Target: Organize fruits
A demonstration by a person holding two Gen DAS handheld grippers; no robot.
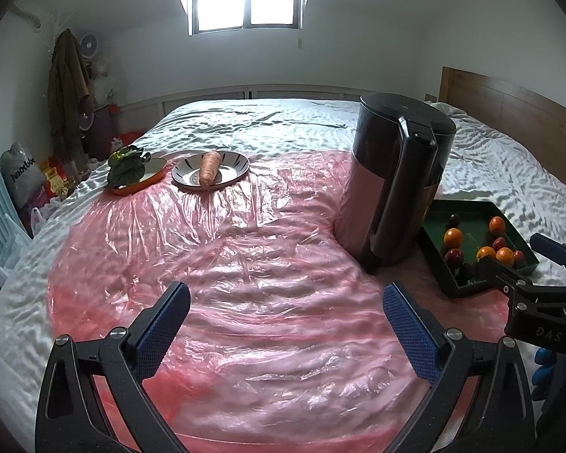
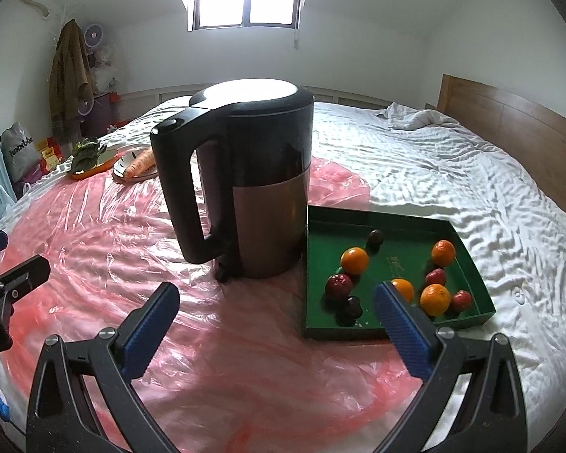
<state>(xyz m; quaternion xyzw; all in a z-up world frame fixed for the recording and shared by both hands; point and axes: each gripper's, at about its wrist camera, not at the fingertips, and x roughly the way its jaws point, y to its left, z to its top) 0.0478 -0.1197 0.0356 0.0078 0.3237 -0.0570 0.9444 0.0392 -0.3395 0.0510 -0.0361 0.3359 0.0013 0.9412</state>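
Lying past the right claw (image 2: 275,319) (jaws apart): fruits (image 2: 396,283).

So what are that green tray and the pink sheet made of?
The green tray looks like matte cardboard: thin folded walls, printed floor, no shine. The pink sheet seems thin glossy plastic film: translucent, crinkled, catching window glare.

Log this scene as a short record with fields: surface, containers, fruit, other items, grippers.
surface: bed with white sheet, pink plastic film spread on it
containers: green tray; orange dish; striped plate
fruit: four oranges, e.g., plus red and dark fruits, all in the green tray
other items: kettle upright beside the tray; carrot on the plate; leafy greens on the dish
grippers: left gripper and right gripper, jaws open, empty
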